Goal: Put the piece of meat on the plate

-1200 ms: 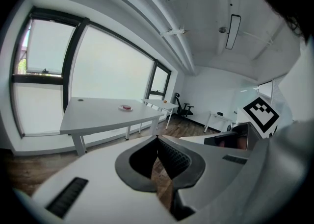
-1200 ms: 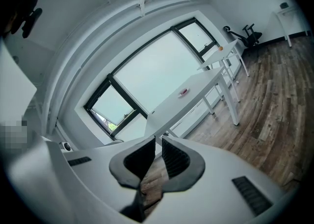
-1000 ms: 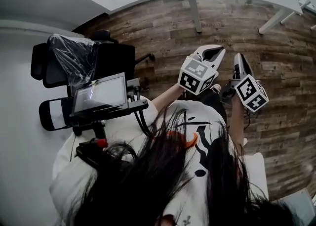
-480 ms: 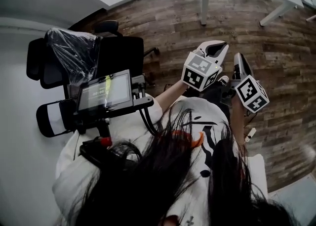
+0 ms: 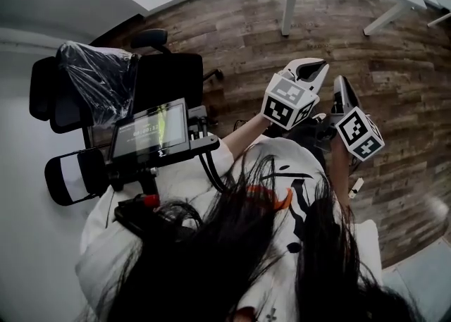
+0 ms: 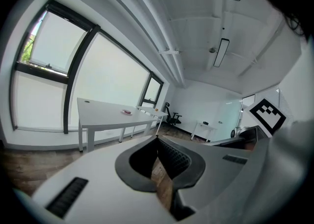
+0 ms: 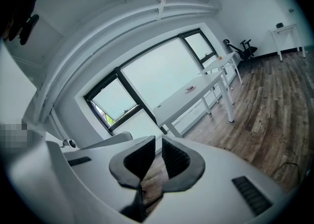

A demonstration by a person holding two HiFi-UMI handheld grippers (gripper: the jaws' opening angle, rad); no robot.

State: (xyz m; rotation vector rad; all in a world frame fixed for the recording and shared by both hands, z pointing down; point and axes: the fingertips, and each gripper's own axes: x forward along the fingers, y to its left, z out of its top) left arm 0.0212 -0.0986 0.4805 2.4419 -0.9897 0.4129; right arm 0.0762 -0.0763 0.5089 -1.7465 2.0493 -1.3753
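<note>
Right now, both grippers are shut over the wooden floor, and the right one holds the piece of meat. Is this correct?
No. The right gripper is shut but holds nothing: the right gripper view shows only wooden floor through its jaws. The rest is right: the left gripper is shut too, both over the floor.

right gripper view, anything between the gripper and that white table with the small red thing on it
Nothing visible does: only wood floor lies between the right gripper, shut and empty, and the white table. The small red thing is too small to identify.
</note>
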